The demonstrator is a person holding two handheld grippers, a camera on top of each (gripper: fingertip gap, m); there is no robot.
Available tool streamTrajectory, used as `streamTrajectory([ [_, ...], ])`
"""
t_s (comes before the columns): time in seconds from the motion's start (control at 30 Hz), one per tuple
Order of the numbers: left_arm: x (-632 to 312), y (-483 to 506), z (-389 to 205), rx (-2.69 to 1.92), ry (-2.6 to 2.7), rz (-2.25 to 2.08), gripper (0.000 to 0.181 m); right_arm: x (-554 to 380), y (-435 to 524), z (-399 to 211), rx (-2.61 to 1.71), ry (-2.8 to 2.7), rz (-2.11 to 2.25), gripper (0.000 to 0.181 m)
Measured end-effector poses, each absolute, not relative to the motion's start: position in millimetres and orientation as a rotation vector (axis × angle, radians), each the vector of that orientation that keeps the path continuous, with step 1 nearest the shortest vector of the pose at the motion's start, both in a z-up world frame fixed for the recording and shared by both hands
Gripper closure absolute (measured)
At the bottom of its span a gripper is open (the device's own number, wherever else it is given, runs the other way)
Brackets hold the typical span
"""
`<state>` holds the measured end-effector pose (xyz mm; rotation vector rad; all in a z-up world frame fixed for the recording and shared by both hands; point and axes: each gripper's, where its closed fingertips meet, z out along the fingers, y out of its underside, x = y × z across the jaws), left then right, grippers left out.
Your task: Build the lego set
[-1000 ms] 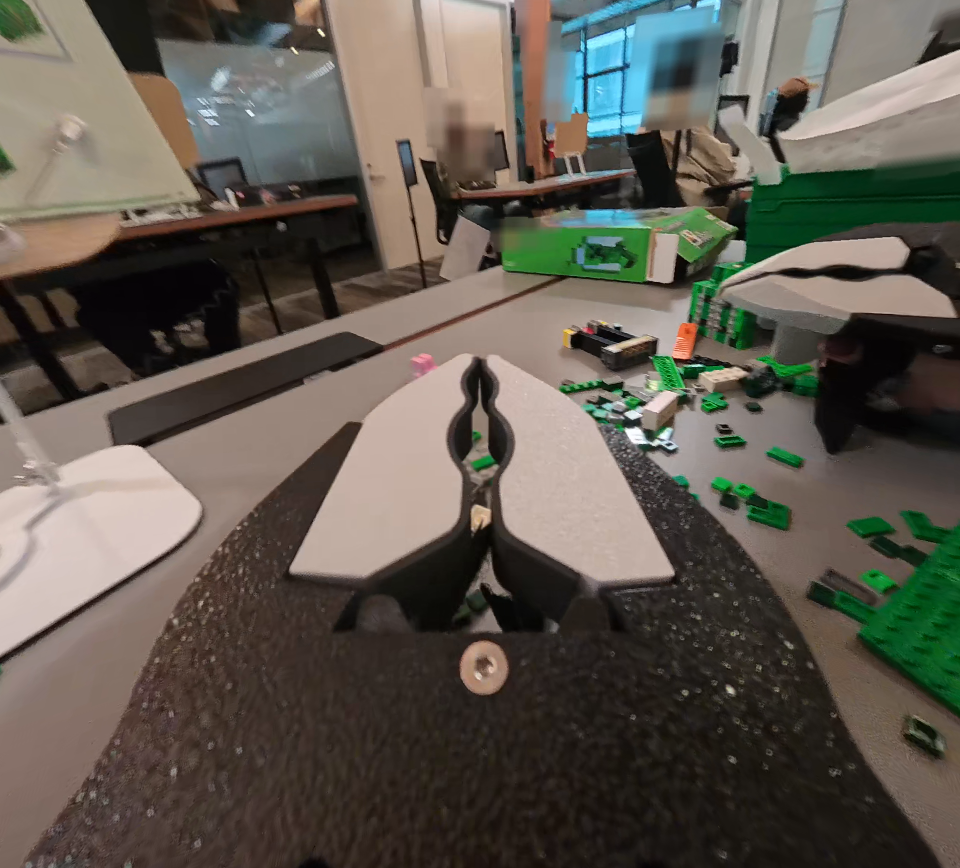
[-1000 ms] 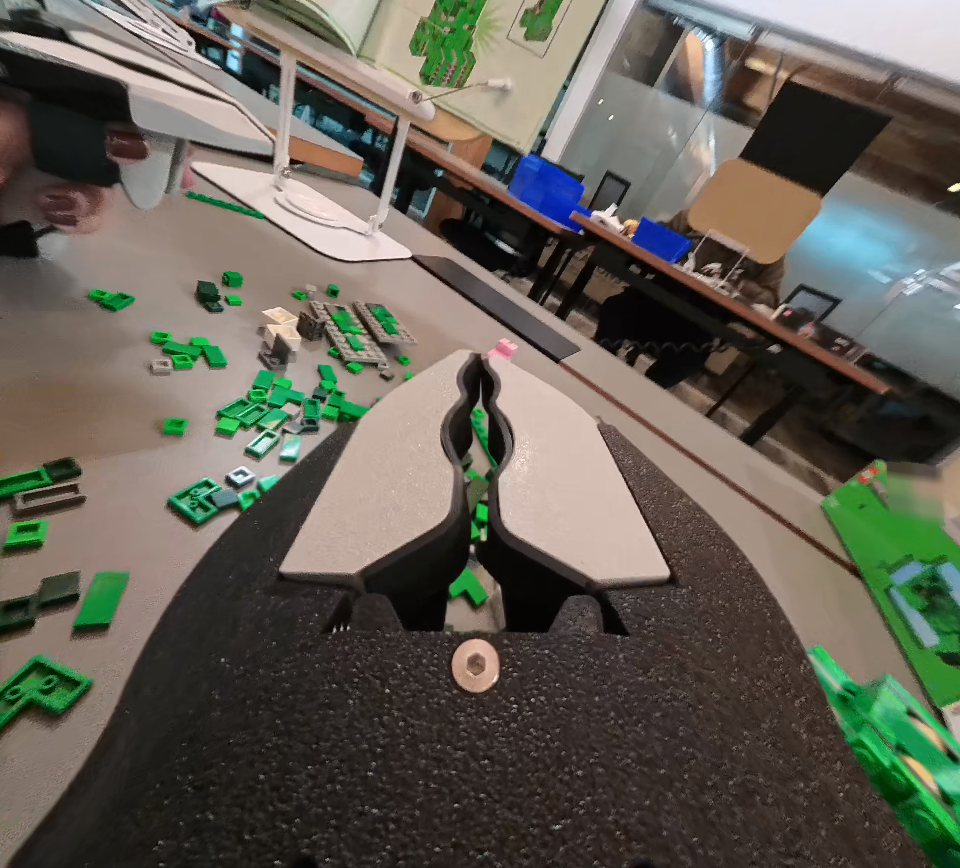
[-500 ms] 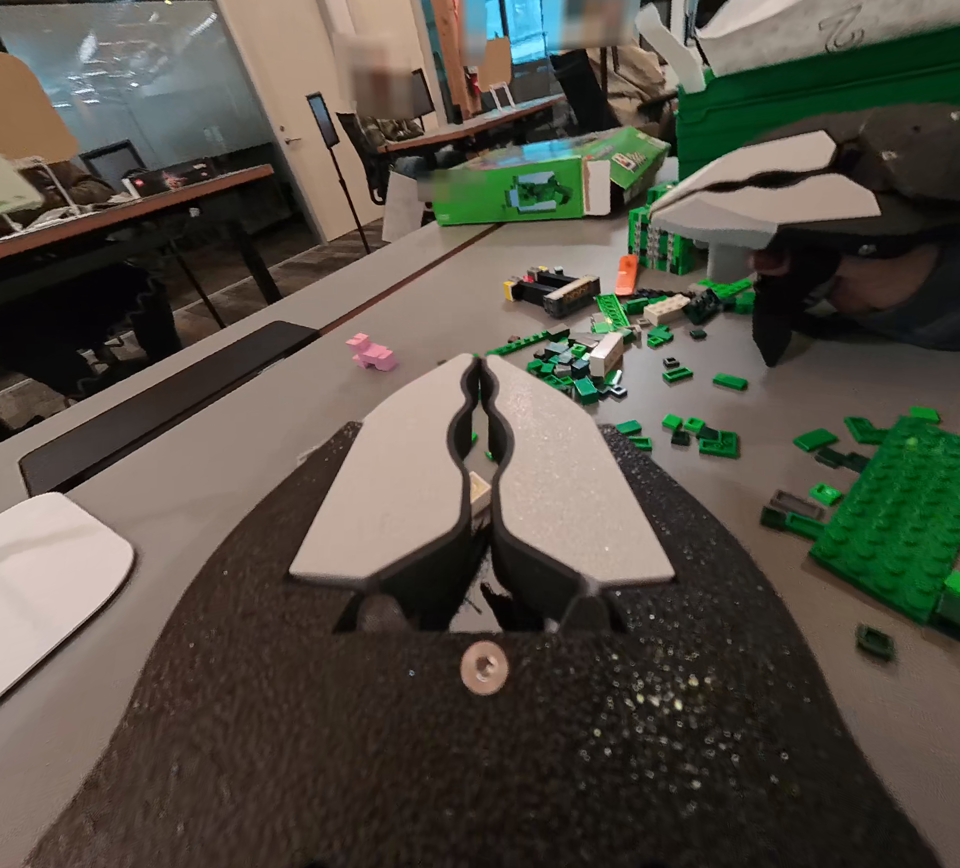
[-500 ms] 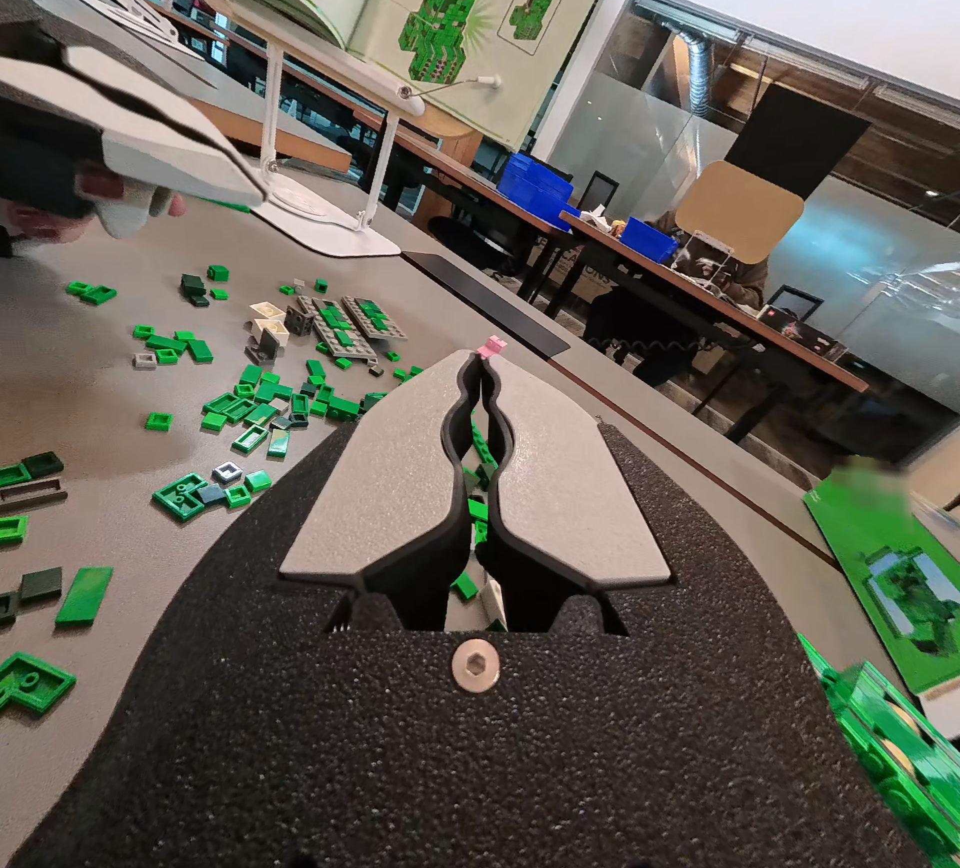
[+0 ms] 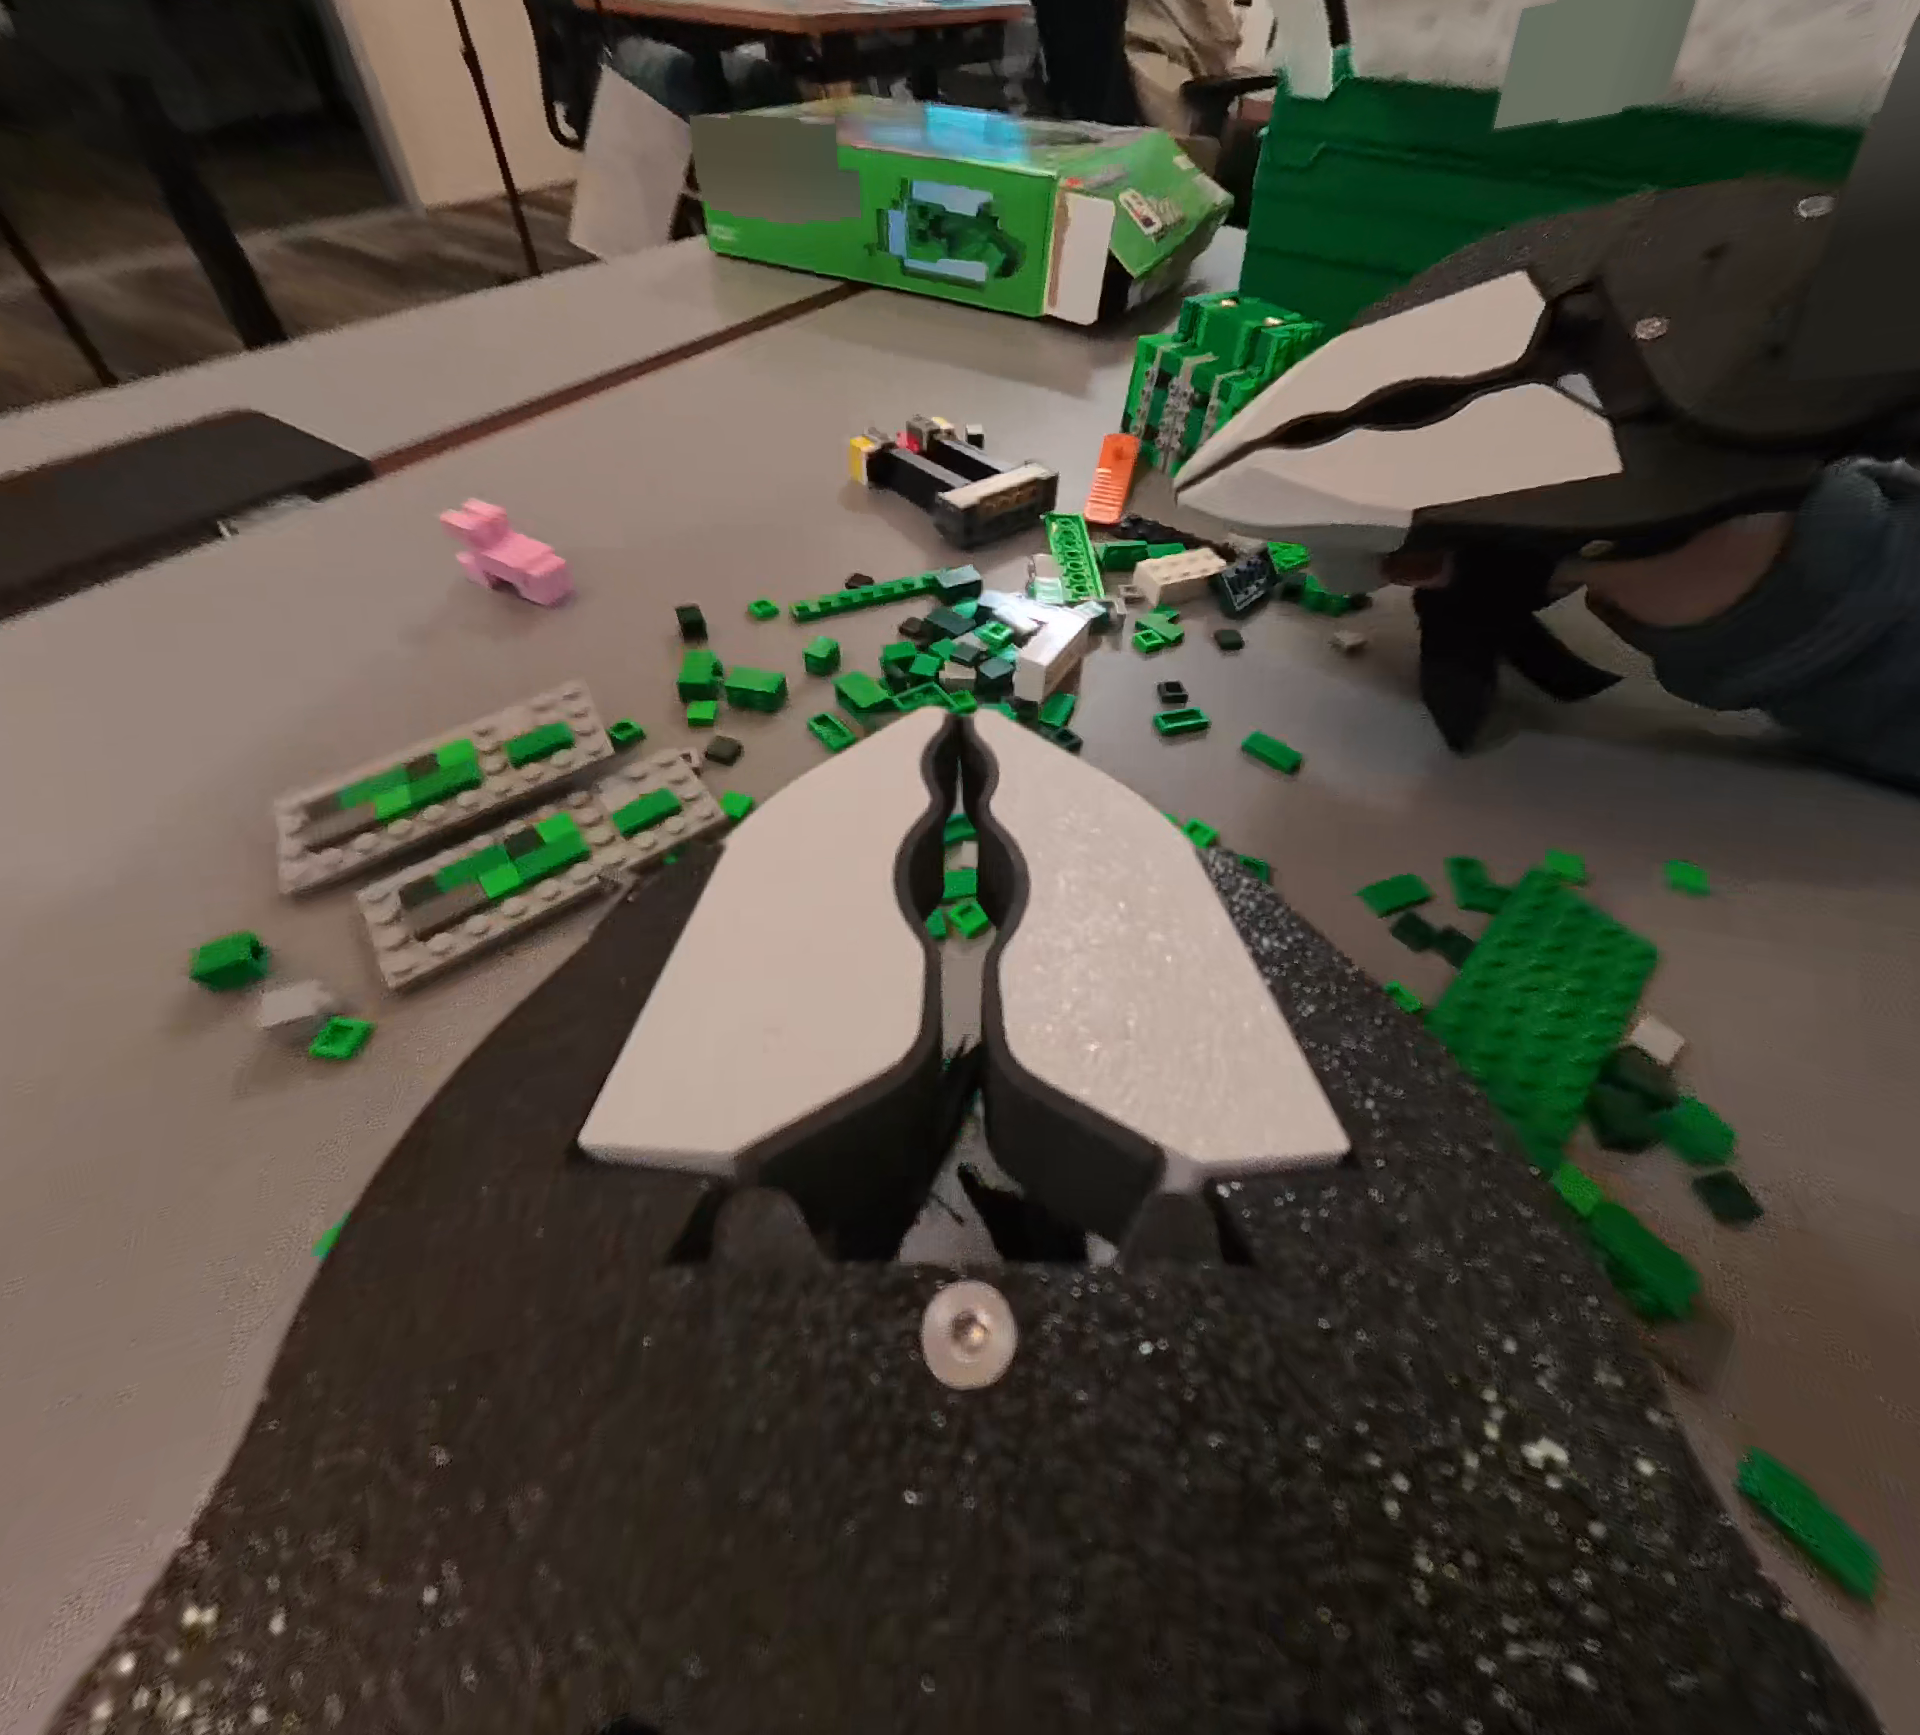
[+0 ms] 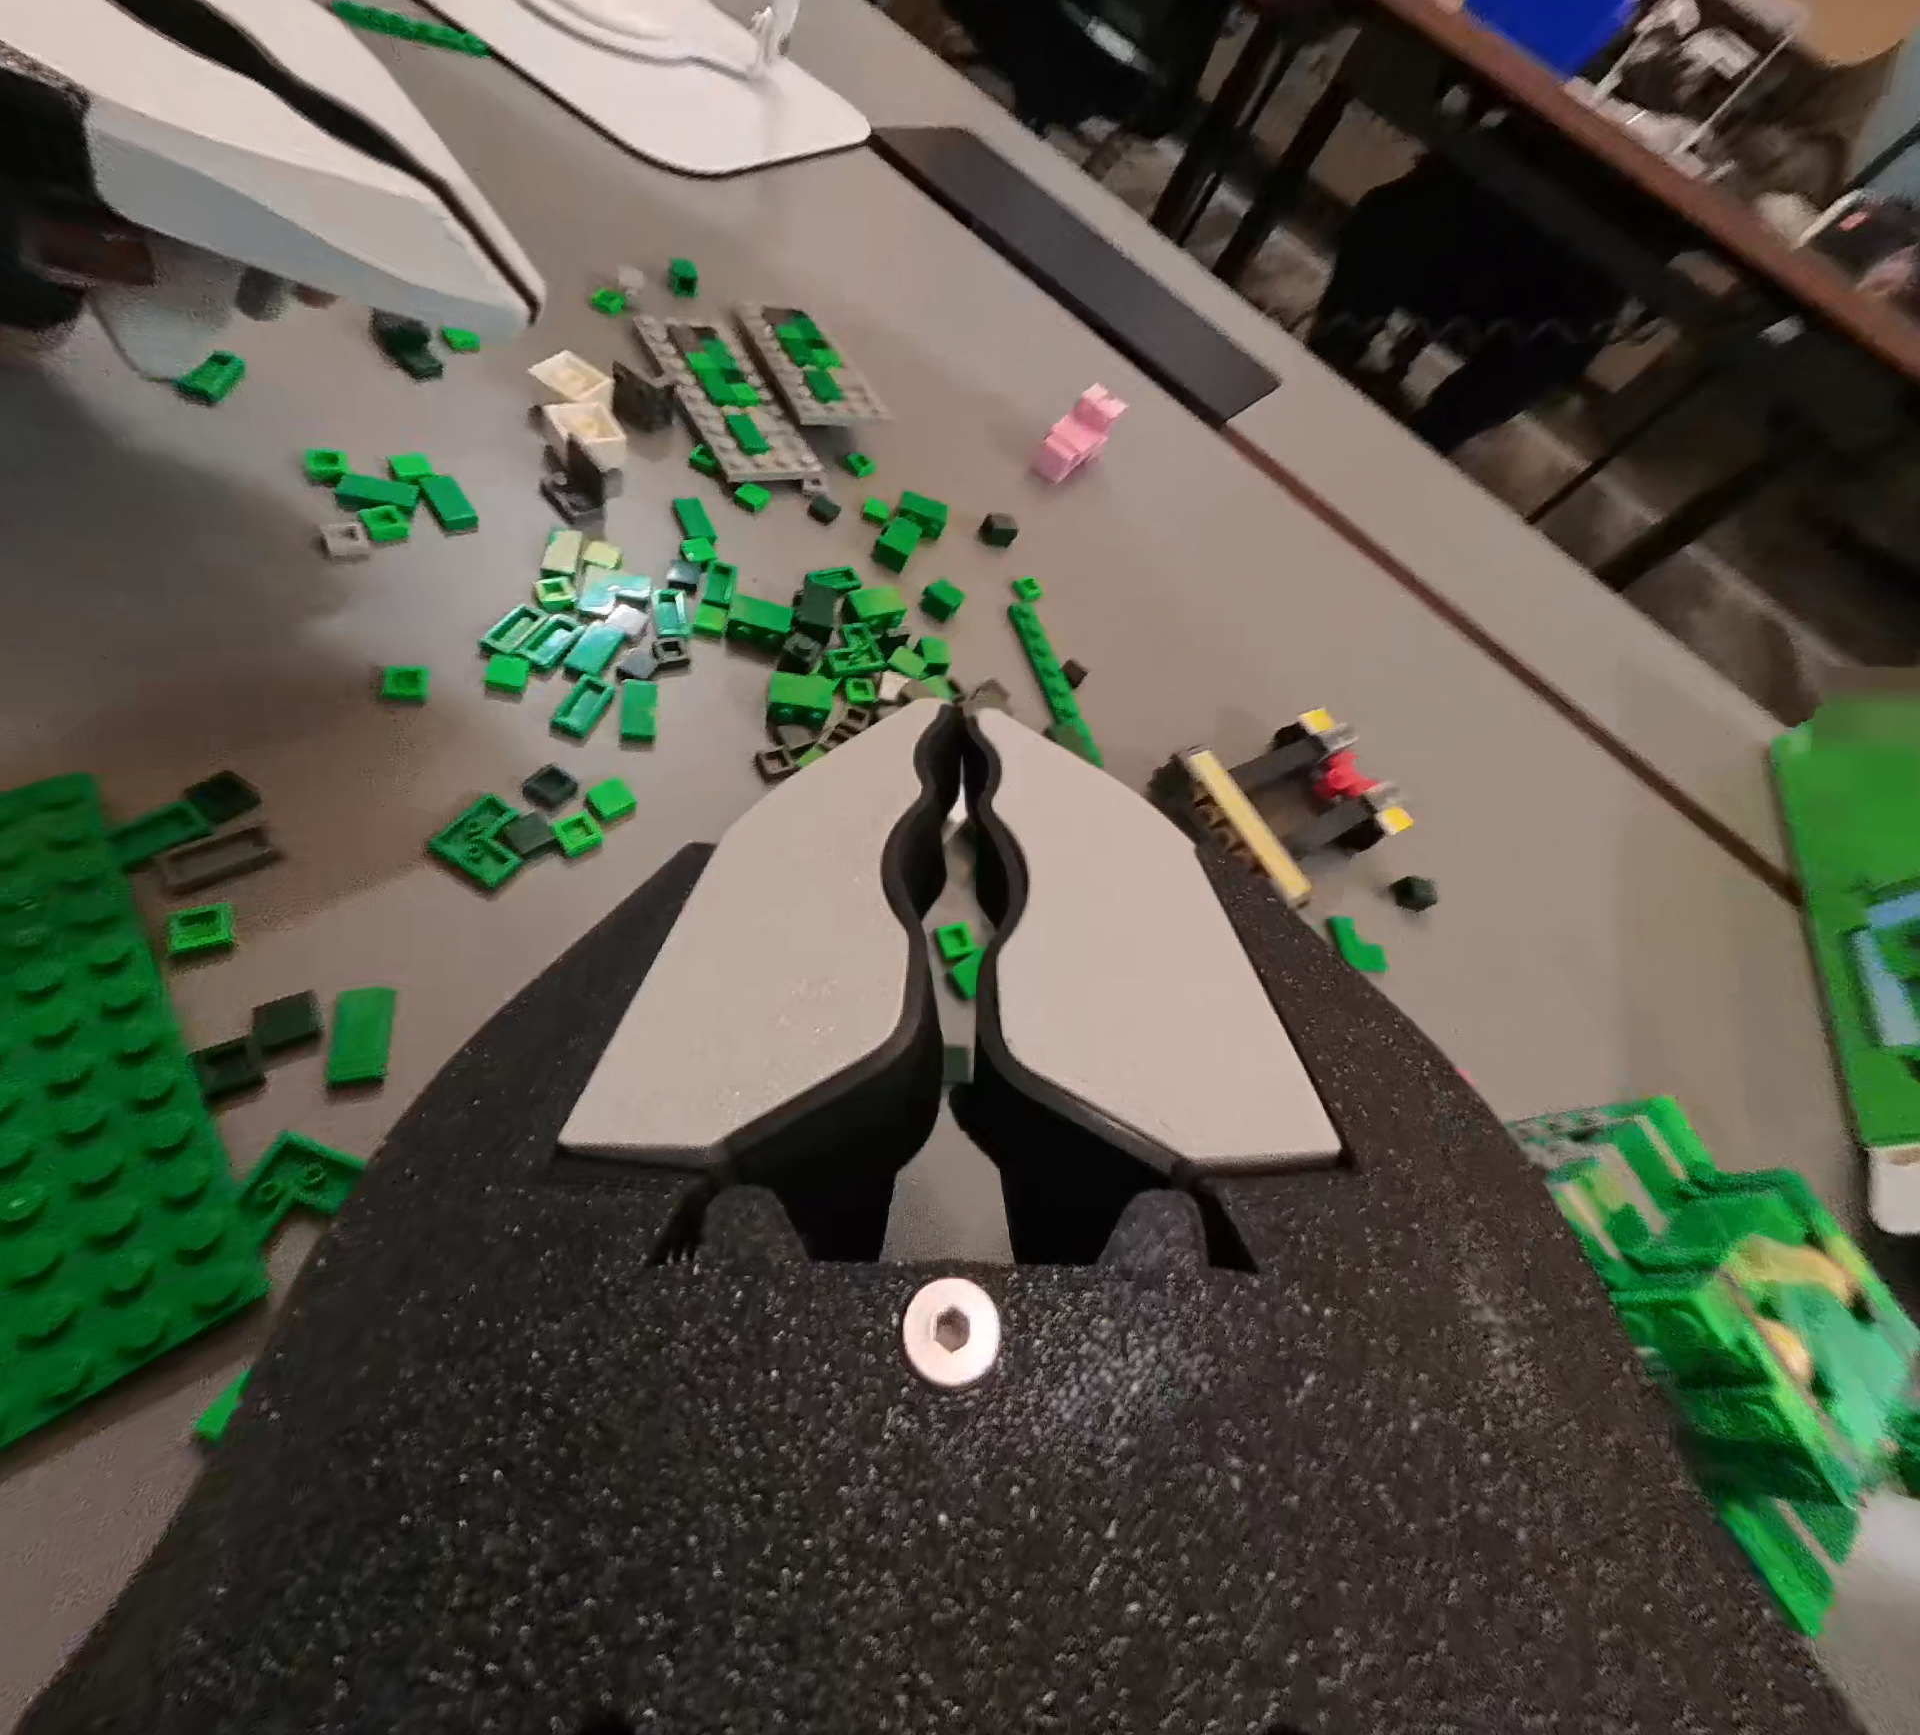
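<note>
Both the left gripper [image 5: 958, 729] and right gripper [image 6: 958, 717] hover clenched and empty over the scattered green pieces [image 6: 821, 636] on the table [image 6: 1195, 563], seemingly choosing one; next, opening over it.

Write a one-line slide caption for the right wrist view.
Shut right gripper above scattered green Lego pieces, pink pig figure beyond, green baseplate at left.

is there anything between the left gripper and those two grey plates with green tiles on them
Nothing visible blocks it. The left gripper, jaws shut and empty, hovers above the table, with the grey plates just to its left on bare tabletop. Only small loose green pieces lie beyond the plates' far ends, not in the path.
</note>
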<state>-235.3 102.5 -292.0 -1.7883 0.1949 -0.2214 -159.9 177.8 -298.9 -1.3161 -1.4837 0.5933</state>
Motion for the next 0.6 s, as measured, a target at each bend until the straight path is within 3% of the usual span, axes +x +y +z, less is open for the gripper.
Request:
streamTrajectory([
  [0.13, -243.7, 104.4, -308.9, -1.919, 0.161, -0.202, 0.181, -162.7, 163.3, -292.6, -1.311, -1.498, 0.719, 0.178],
  [0.17, -250.0, 104.8, -314.7, -1.969, 0.145, -0.166, 0.170, -164.6, 158.1, -290.6, -1.312, -1.505, 0.772, 0.172],
  [0.2, -255.1, 104.9, -320.2, -2.026, 0.134, -0.135, 0.142, -166.5, 154.6, -288.9, -1.322, -1.509, 0.817, 0.163],
  [0.3, -264.4, 109.5, -327.9, -2.187, 0.106, -0.027, 0.087, -173.5, 145.9, -271.1, -1.358, -1.470, 0.963, 0.113],
  [0.33, -269.4, 111.3, -329.0, -2.226, 0.126, 0.072, 0.078, -176.4, 140.9, -259.6, -1.366, -1.447, 1.021, 0.093],
  [0.43, -287.3, 114.3, -329.5, -2.317, 0.202, 0.444, 0.059, -187.0, 117.4, -221.1, -1.321, -1.450, 1.127, 0.057],
  [0.6, -285.8, 124.4, -334.4, -2.389, 0.187, 0.588, 0.046, -204.7, 92.8, -190.7, -1.231, -1.568, 0.994, 0.044],
])
